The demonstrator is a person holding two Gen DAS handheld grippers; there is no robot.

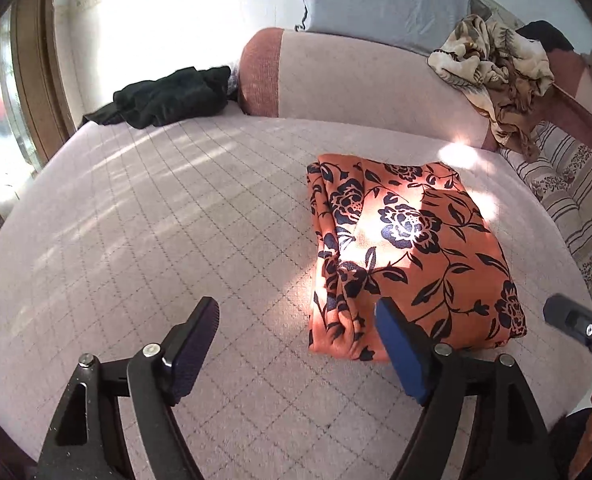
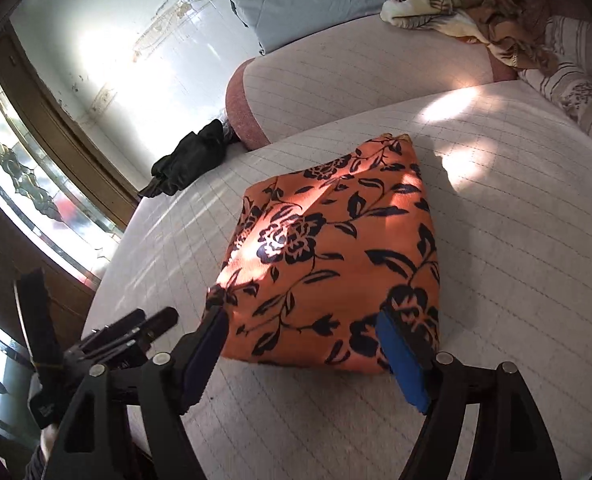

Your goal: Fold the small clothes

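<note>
Writing: none legible on the cloth, the bedding or the grippers.
Garment: orange floral garment [image 1: 412, 256], folded into a thick rectangle, lies flat on the quilted pink mattress [image 1: 156, 220], right of centre in the left wrist view.
Left gripper [image 1: 296, 344]: spread wide, nothing between the pads; it sits near and left of the garment's near-left corner, its right pad overlapping that edge in view, contact unclear.
Right gripper [image 2: 302, 350]: released, jaws wide, just short of the garment's near edge, gripping nothing.
Far left: black clothes [image 1: 172, 98] beside the bolster [image 1: 336, 80].
Far right: patterned blanket [image 1: 492, 68], crumpled.
</note>
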